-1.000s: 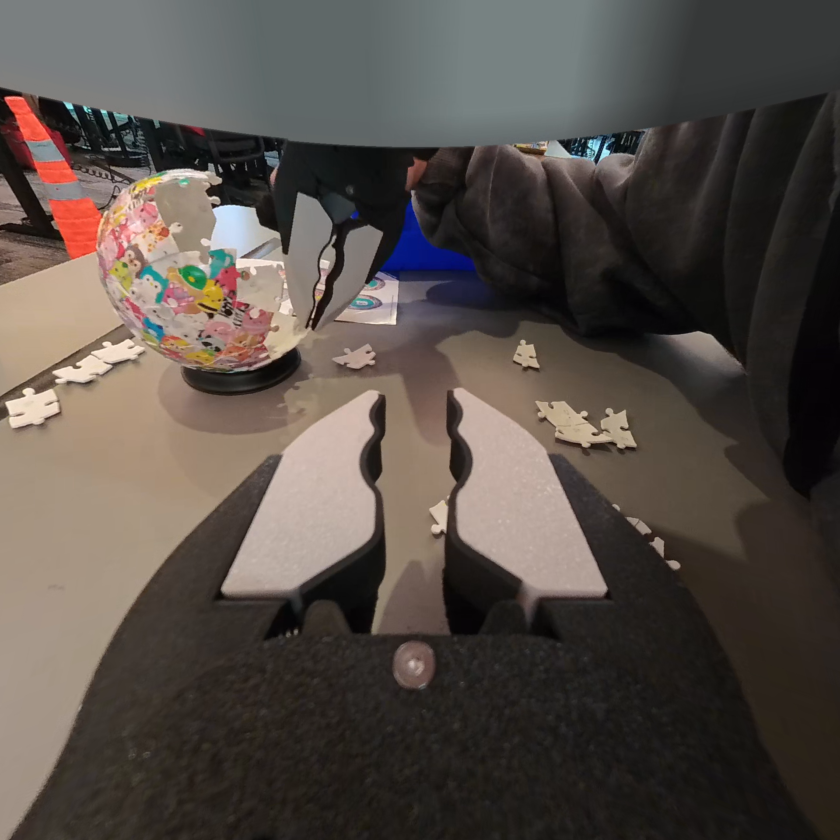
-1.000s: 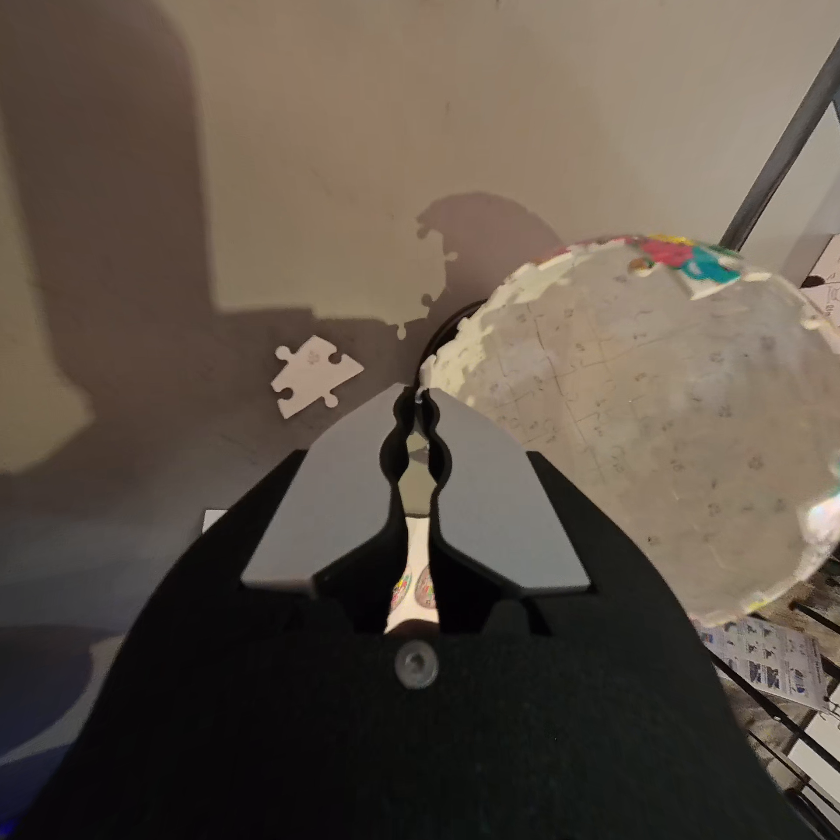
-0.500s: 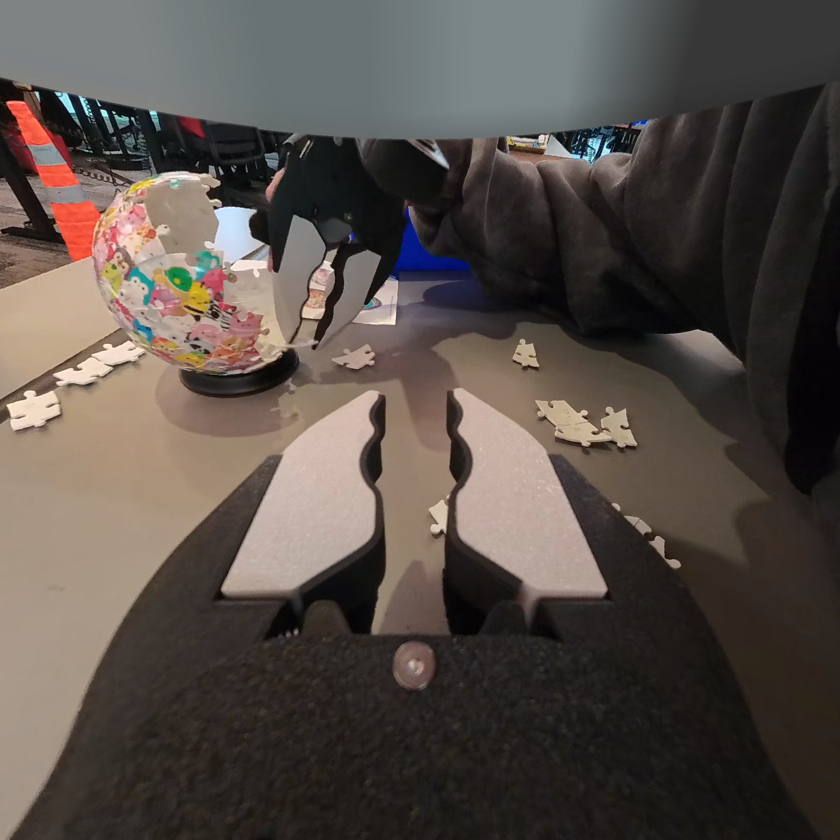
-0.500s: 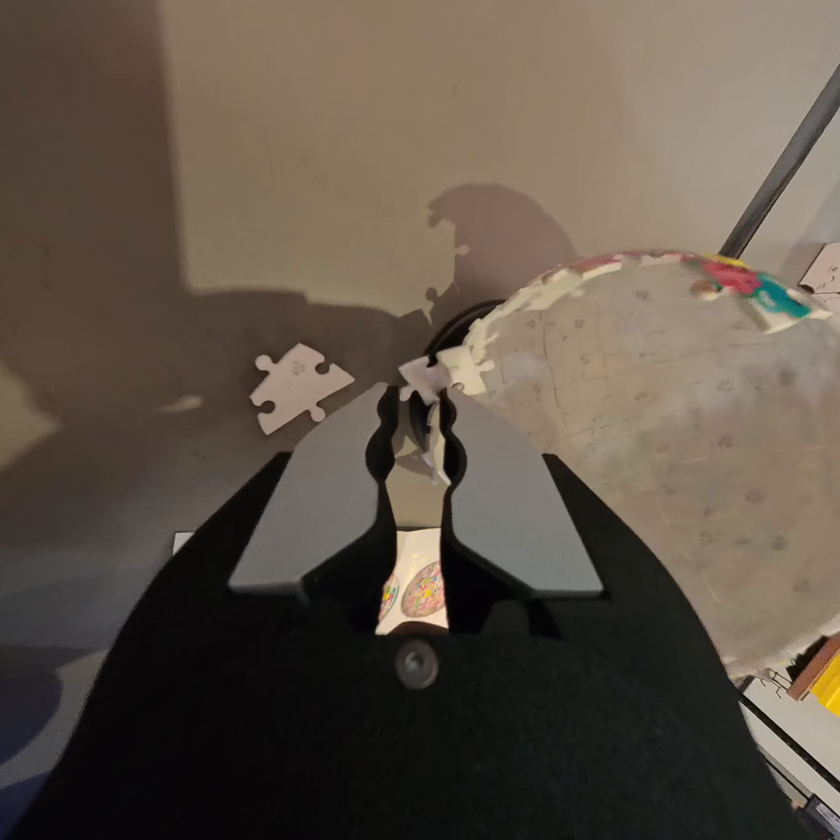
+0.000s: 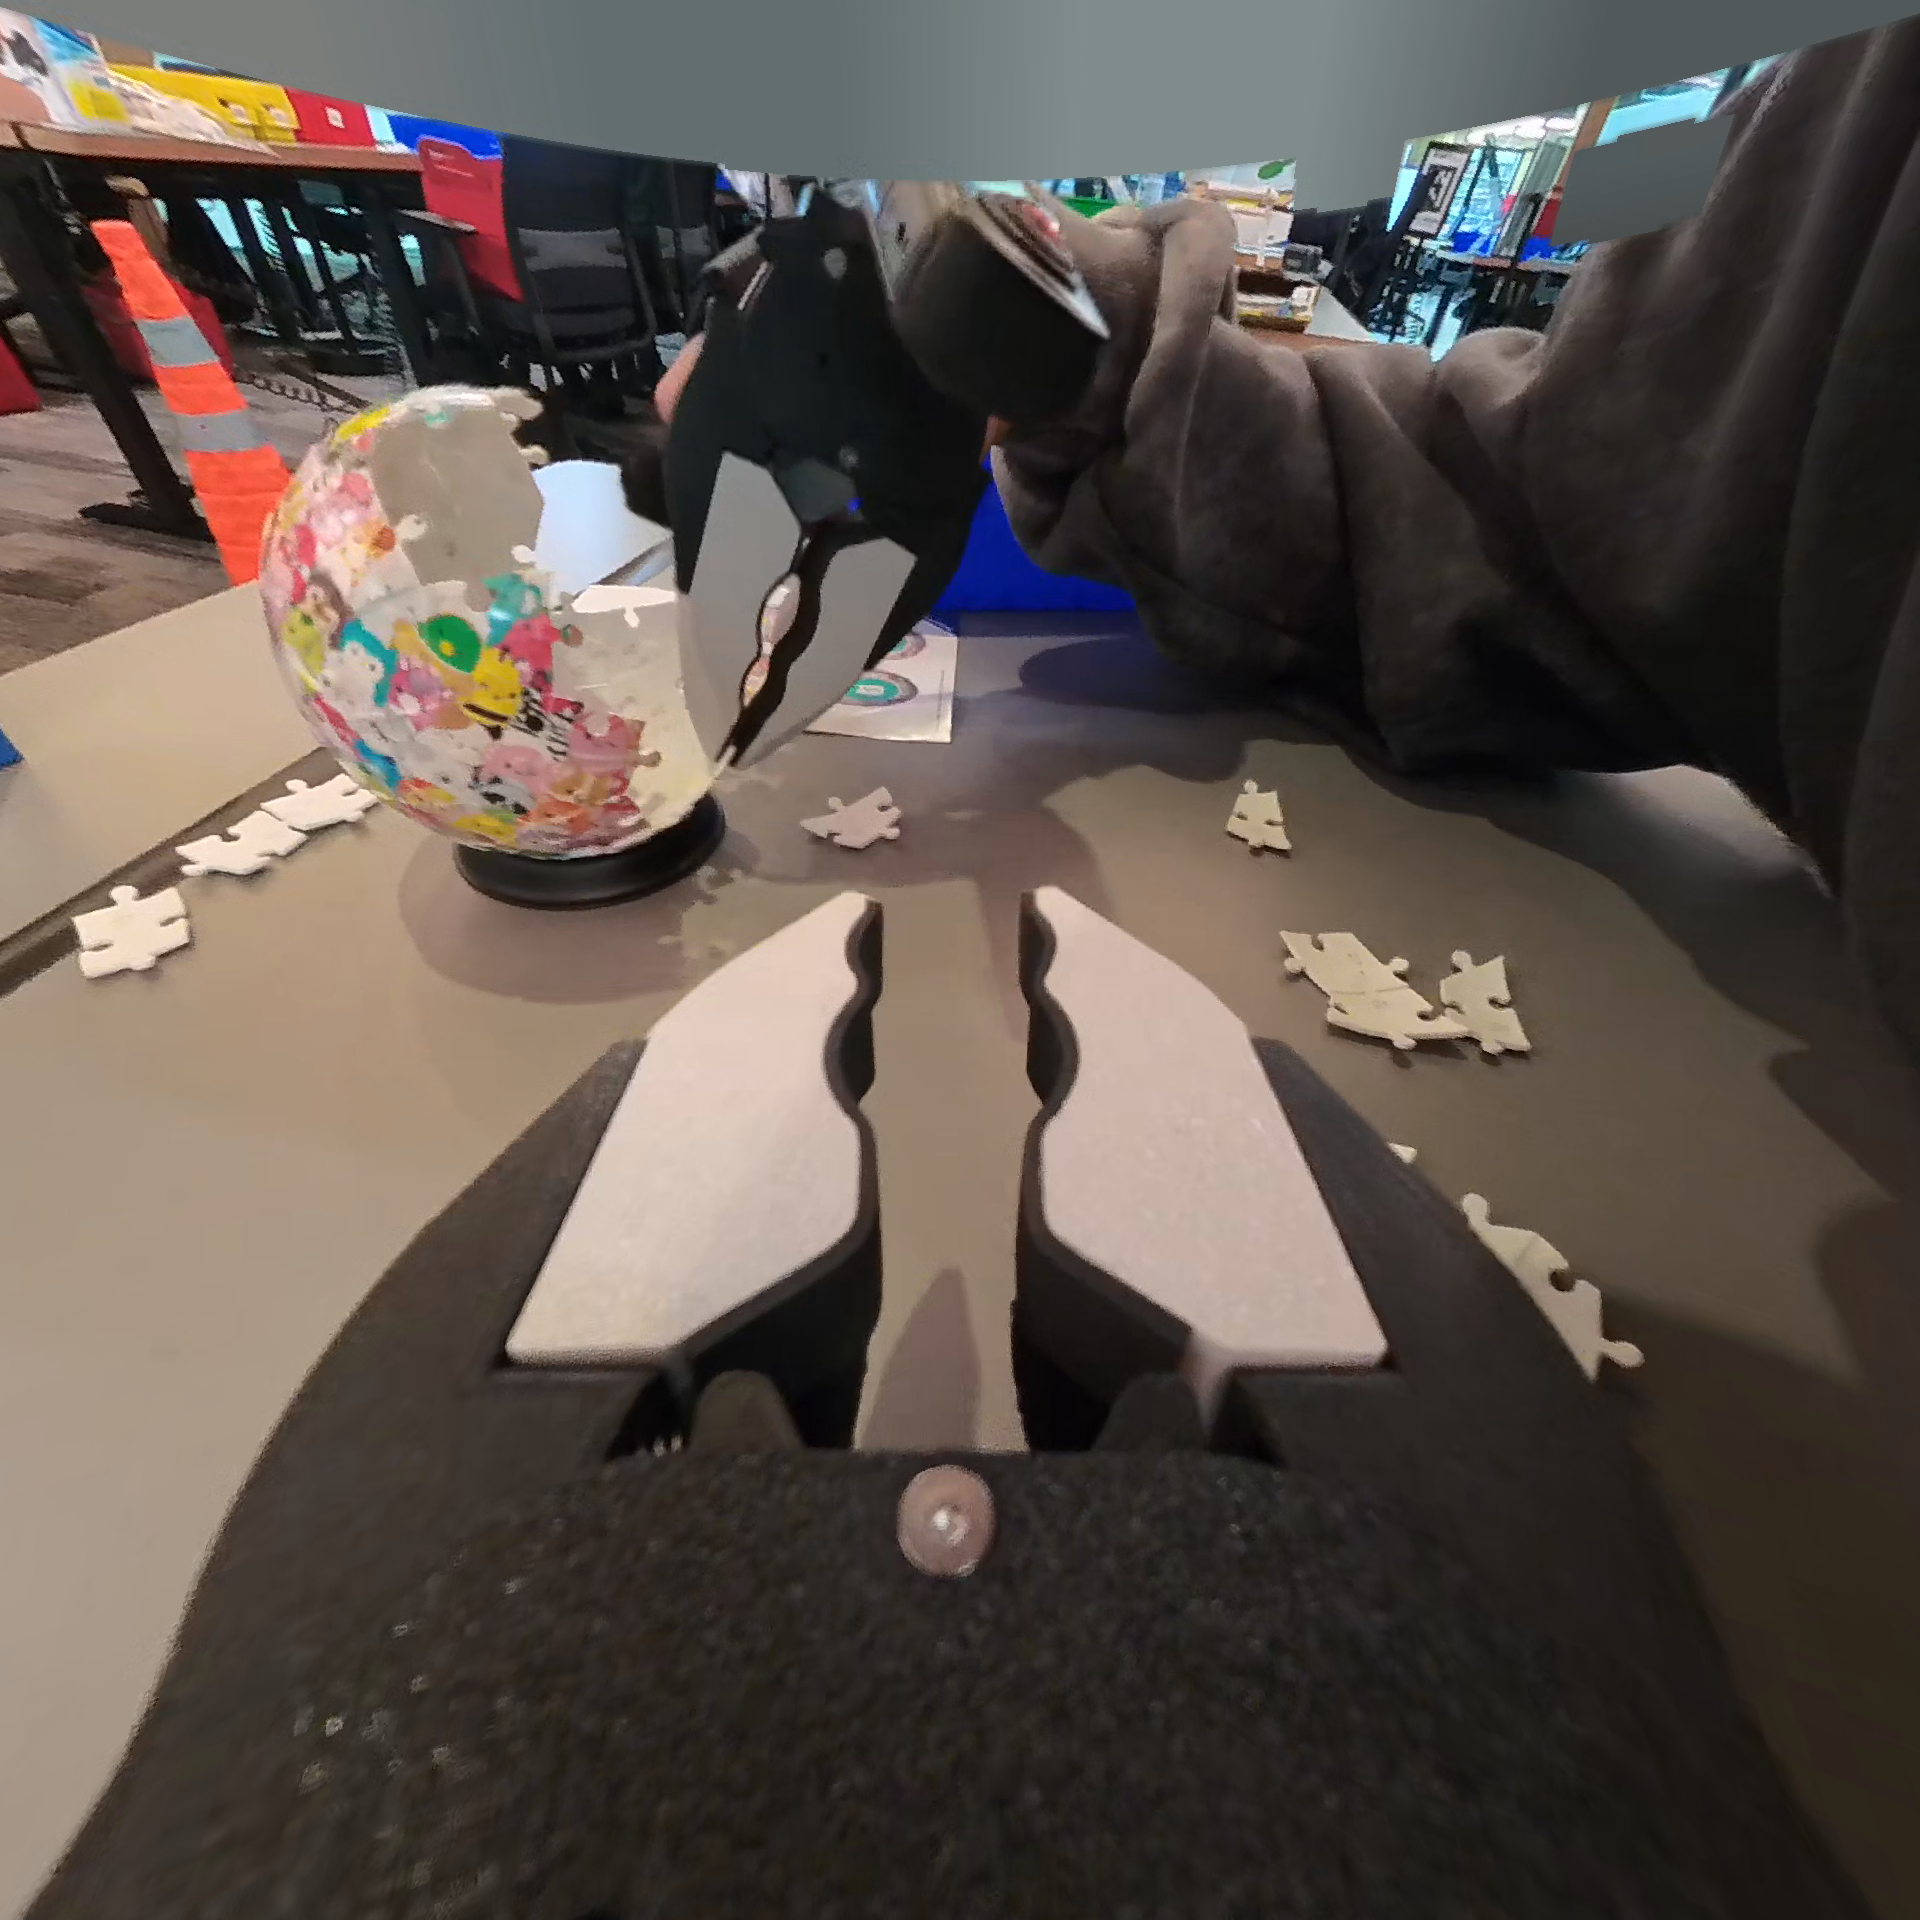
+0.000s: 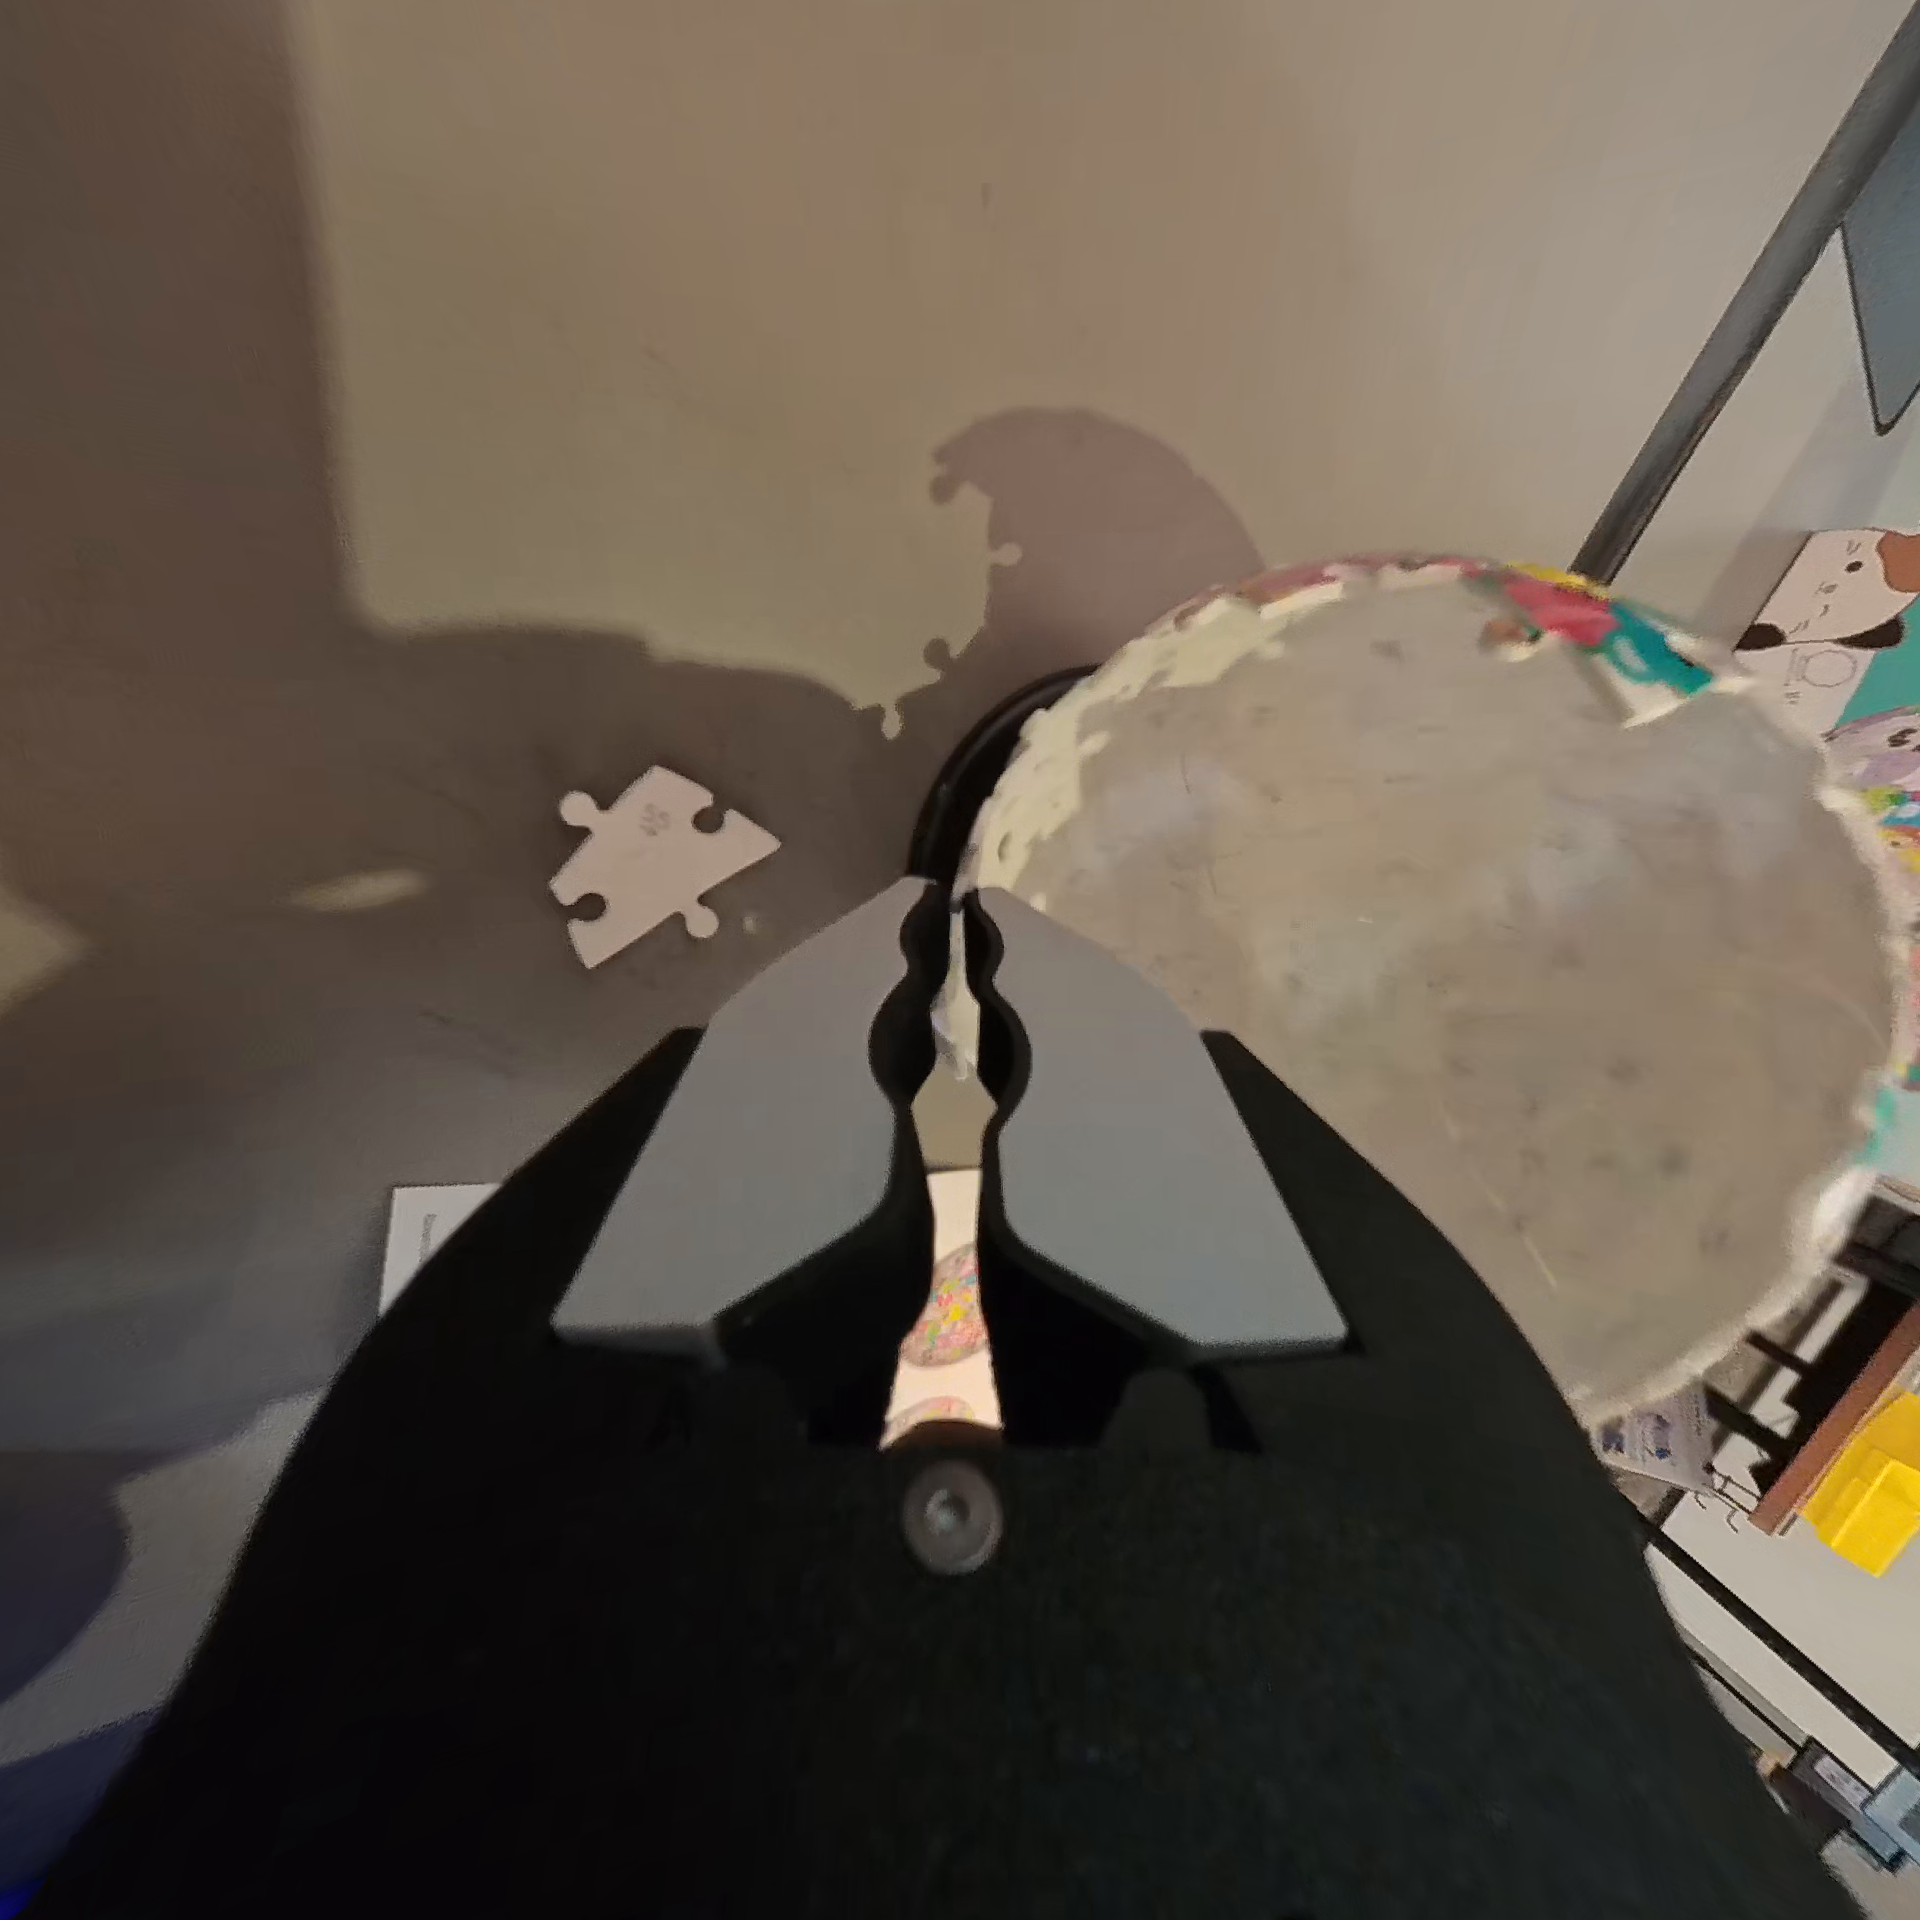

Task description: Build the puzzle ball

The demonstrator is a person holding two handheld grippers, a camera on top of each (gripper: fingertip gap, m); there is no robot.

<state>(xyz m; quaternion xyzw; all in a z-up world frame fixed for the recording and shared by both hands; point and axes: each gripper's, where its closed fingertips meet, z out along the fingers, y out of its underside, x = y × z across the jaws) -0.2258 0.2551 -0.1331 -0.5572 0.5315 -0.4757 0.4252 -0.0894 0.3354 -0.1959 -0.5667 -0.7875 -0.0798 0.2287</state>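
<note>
Right tool pinches a puzzle piece at the ball rim; left tool idles empty, narrowly parted; align tabs, press gently.

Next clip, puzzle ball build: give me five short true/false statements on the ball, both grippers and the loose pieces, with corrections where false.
1. The puzzle ball sits on a black stand. True.
2. The ball is fully assembled. False: large gaps in its shell remain open.
3. The left gripper grips a piece. False: its jaws are apart and empty, over the table.
4. The right gripper pinches a puzzle piece at the ball's edge. True.
5. The loose pieces lie printed side up. False: they show plain white backs.
</note>
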